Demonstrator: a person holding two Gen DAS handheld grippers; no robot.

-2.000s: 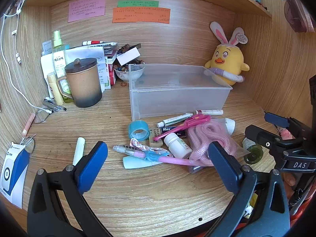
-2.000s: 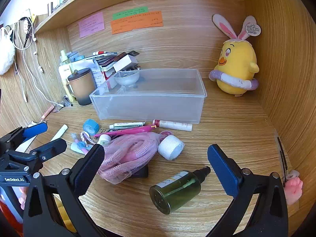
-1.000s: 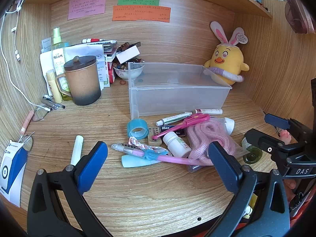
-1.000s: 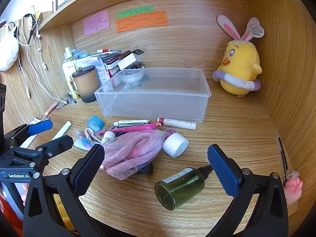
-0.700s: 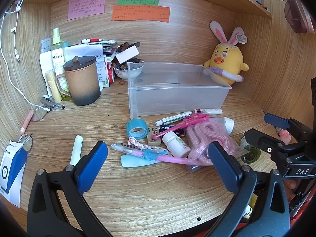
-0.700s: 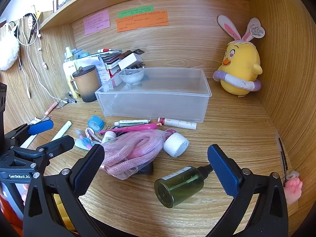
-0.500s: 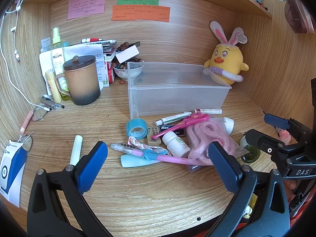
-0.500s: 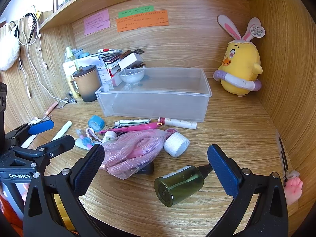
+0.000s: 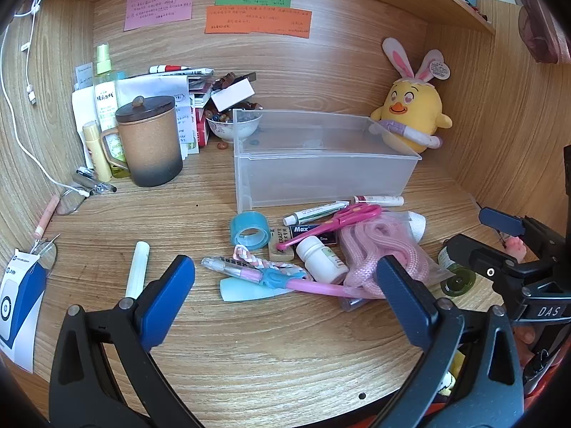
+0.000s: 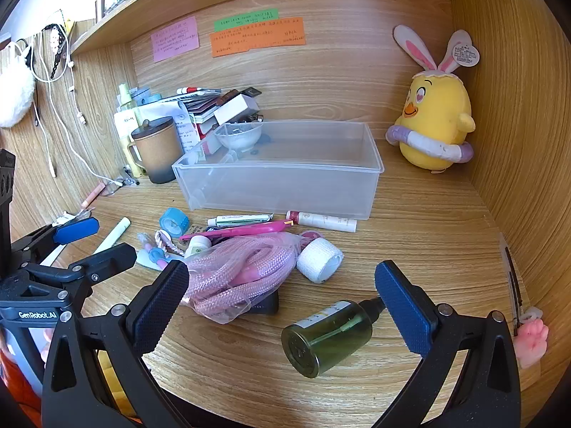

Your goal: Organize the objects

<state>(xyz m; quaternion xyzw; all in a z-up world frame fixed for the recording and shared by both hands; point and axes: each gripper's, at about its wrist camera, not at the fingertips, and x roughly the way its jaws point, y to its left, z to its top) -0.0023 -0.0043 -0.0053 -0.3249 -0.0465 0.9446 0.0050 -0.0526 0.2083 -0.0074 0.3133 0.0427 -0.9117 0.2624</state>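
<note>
A clear plastic bin (image 9: 321, 164) (image 10: 285, 174) stands empty at the desk's middle. In front of it lies a clutter: blue tape roll (image 9: 249, 230), pink scissors (image 9: 332, 221), white pill bottle (image 9: 321, 260), bagged pink rope (image 9: 385, 249) (image 10: 235, 271), white bandage roll (image 10: 319, 260), two tubes (image 10: 321, 220), pens. A green bottle (image 10: 328, 339) lies on its side between my right gripper's (image 10: 282, 303) open jaws. My left gripper (image 9: 285, 299) is open and empty, just short of the clutter.
A brown lidded mug (image 9: 150, 142), spray bottle, papers and a bowl of beads (image 9: 232, 125) stand at back left. A yellow plush chick (image 9: 414, 117) sits at back right. A white marker (image 9: 137, 267) and a blue-white box (image 9: 18, 299) lie at left. Wooden walls close both sides.
Both grippers have drifted very slightly; the objects on the desk have not moved. Both stay open.
</note>
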